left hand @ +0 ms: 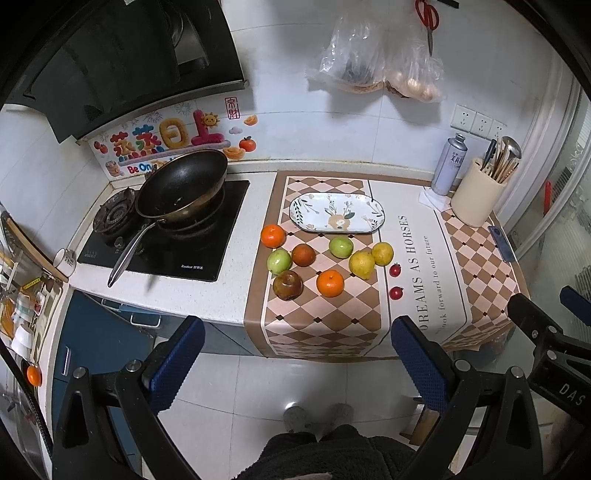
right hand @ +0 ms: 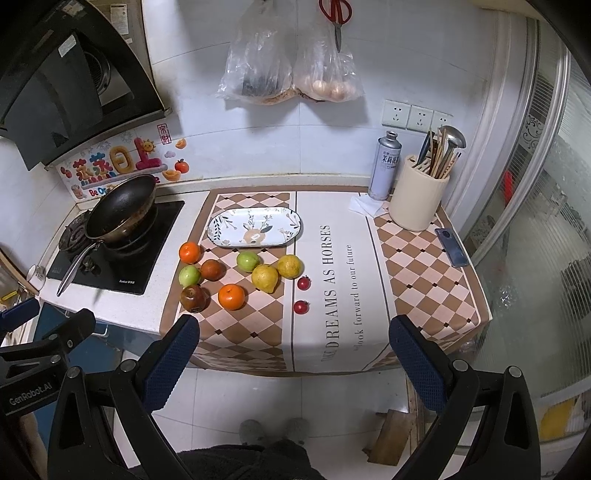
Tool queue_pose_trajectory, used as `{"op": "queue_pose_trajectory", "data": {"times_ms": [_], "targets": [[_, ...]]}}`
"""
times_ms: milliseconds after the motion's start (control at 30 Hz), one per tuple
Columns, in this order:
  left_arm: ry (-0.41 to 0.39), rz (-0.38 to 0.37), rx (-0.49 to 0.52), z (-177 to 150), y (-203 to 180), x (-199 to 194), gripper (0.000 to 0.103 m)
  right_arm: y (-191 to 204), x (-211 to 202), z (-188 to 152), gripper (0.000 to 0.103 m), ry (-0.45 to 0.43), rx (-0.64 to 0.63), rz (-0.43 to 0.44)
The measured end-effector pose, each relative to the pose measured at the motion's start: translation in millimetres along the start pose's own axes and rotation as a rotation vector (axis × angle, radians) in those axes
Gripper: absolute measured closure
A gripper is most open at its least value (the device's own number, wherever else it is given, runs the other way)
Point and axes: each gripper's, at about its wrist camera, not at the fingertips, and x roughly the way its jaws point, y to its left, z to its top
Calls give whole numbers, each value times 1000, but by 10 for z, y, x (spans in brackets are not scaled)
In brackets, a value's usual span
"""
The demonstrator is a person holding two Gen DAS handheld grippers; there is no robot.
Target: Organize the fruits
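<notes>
Several fruits lie on a checkered mat (left hand: 325, 314) on the counter: two oranges (left hand: 273, 235) (left hand: 330, 283), two green apples (left hand: 279, 261) (left hand: 341, 247), a brown-red fruit (left hand: 303, 254), a dark apple (left hand: 287, 284), two yellow lemons (left hand: 362, 264) (left hand: 382, 253) and two small red tomatoes (left hand: 395, 270) (left hand: 396, 293). An empty oval floral plate (left hand: 336, 212) (right hand: 255, 226) lies behind them. My left gripper (left hand: 295, 354) is open and empty, held back from the counter's front edge. My right gripper (right hand: 293, 354) is open and empty, also short of the counter. The fruits show in the right wrist view too, such as an orange (right hand: 231, 296).
A black wok (left hand: 183, 184) sits on the stove at the left. A utensil holder (left hand: 478, 197), a spray can (left hand: 448, 164) and a phone (left hand: 500, 243) stand at the right. Plastic bags (left hand: 373, 55) and red scissors (left hand: 428, 18) hang on the wall. A glass door is on the right.
</notes>
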Motion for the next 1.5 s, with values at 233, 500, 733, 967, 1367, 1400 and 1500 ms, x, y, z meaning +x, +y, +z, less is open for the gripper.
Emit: {"op": "queue_pose_trajectory", "data": {"times_ms": [233, 500, 733, 967, 1367, 1400, 1500], "targets": [[-1, -1, 0, -3, 1, -5, 0, 7, -10, 5, 0, 0, 0, 0], [-4, -3, -3, 23, -27, -8, 0, 6, -17, 7, 0, 1, 2, -1], [-9, -3, -7, 22, -41, -52, 0, 2, -19, -2, 0, 0, 2, 3], [-11, -6, -9, 16, -42, -64, 0, 30, -22, 44, 0, 5, 0, 1], [-12, -9, -13, 8, -41, -69, 0, 59, -23, 57, 0, 9, 2, 5], [-12, -10, -13, 9, -44, -70, 0, 58, -19, 50, 0, 9, 2, 4], [-7, -13, -13, 33, -65, -66, 0, 69, 6, 44, 0, 11, 9, 4]]}}
